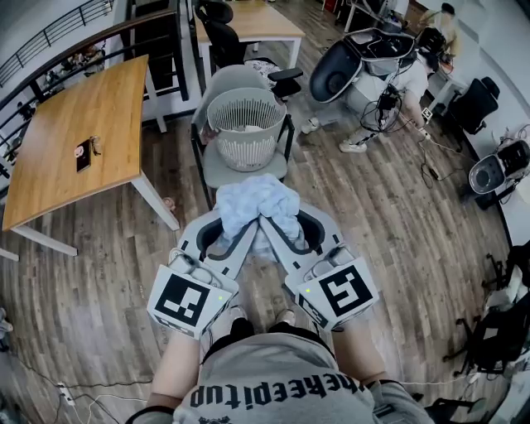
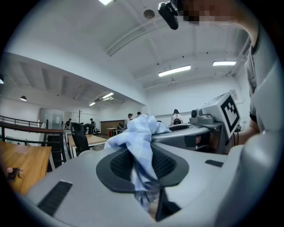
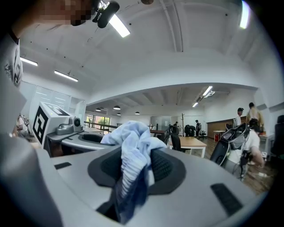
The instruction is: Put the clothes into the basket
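Note:
A crumpled light-blue cloth (image 1: 259,203) hangs between both grippers, held up in front of me. My left gripper (image 1: 238,224) is shut on its left part, and in the left gripper view the cloth (image 2: 141,137) runs down between the black pads (image 2: 166,164). My right gripper (image 1: 281,224) is shut on the right part; the striped blue cloth (image 3: 133,148) is pinched in its jaws (image 3: 133,175). Beyond the cloth a white slatted basket (image 1: 246,124) stands on a grey chair (image 1: 236,172), with something pale inside it.
A wooden table (image 1: 74,132) stands to the left, a second table (image 1: 252,23) with black office chairs (image 1: 222,37) behind the basket. At the upper right a person (image 1: 397,79) sits among equipment and cables. Wooden floor lies around the chair.

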Demonstrator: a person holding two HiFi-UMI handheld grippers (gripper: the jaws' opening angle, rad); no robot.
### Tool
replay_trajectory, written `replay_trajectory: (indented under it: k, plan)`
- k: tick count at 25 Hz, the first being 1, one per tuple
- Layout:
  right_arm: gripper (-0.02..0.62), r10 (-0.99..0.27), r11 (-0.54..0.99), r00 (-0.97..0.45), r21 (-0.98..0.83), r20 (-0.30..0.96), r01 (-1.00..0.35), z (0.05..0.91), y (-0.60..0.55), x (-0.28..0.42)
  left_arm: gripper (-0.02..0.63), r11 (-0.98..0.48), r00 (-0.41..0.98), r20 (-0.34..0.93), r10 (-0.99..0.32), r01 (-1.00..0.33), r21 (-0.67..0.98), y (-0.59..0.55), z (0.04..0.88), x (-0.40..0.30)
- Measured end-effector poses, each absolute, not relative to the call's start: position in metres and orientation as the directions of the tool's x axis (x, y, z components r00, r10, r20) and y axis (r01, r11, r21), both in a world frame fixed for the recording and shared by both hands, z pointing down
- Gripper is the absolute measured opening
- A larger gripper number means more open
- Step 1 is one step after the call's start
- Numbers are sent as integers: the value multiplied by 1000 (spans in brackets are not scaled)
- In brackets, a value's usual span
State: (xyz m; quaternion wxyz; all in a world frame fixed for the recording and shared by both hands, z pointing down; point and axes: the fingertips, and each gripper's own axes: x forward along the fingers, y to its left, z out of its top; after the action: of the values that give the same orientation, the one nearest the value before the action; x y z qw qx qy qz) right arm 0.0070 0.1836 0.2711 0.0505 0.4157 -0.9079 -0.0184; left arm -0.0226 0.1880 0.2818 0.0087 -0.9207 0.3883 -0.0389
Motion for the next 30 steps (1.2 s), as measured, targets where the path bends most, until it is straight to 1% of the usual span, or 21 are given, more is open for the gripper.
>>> replay_trajectory:
  k: [8,16,23,30]
  plan:
    - [140,-773,635,-631,79,73,-769,272,176,-14,97,-713,710,72,-701,-700,-40,180,286,-45]
    - [140,-798,601,-596,64,82,-796,276,169,-37,97,-736,734,53,-677,-677,-33,171,286,-67]
    - [140,-814,580,-574,66,89,-812,277,156,-38,97,-758,756,48,-653,-652,-23,159,288,-68]
    - [138,-803,595,-589,61,92,-801,279,134,-32,97,-745,743,55,-667,-667,-18,137,289,-62]
